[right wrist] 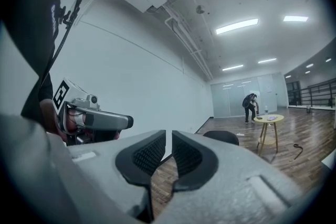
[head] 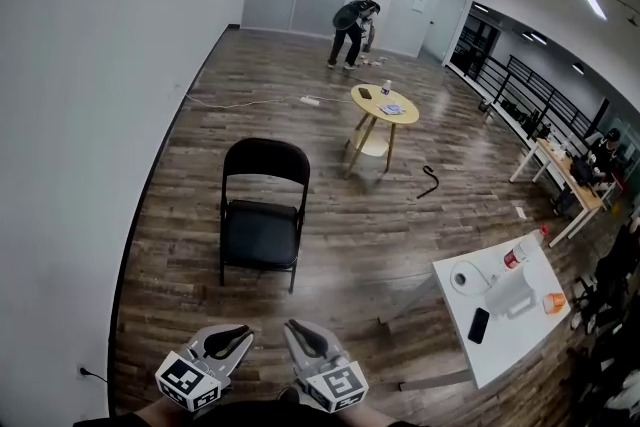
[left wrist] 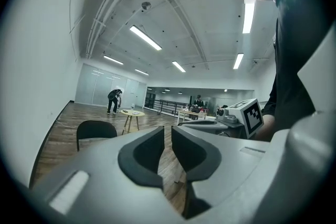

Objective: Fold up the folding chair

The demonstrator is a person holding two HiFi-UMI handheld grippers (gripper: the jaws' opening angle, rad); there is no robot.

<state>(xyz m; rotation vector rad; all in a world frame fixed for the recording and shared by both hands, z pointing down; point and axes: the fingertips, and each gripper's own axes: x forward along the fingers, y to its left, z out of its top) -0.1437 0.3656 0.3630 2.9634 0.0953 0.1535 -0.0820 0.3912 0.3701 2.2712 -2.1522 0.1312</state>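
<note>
Left tool (head: 232, 335) jaws slightly parted, right tool (head: 303, 333) jaws almost pressed together; both empty, side by side. One folding chair (head: 262, 215) stands unfolded ahead, well apart from them, with open wood floor (head: 335, 250) all round. The wall (head: 90, 115) lies to its left and two nearer desks, round desk (head: 372, 107) and white desk (head: 518, 345), to its right.

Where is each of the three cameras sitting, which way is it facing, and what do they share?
Head view: on the head, facing forward and down at the chair; left gripper and right gripper show below.
Left gripper view: on that gripper, facing along its jaws across the room; right gripper and torso at right.
Right gripper view: likewise; left gripper and torso at left.
Shared: all three see the chair and round table.
</note>
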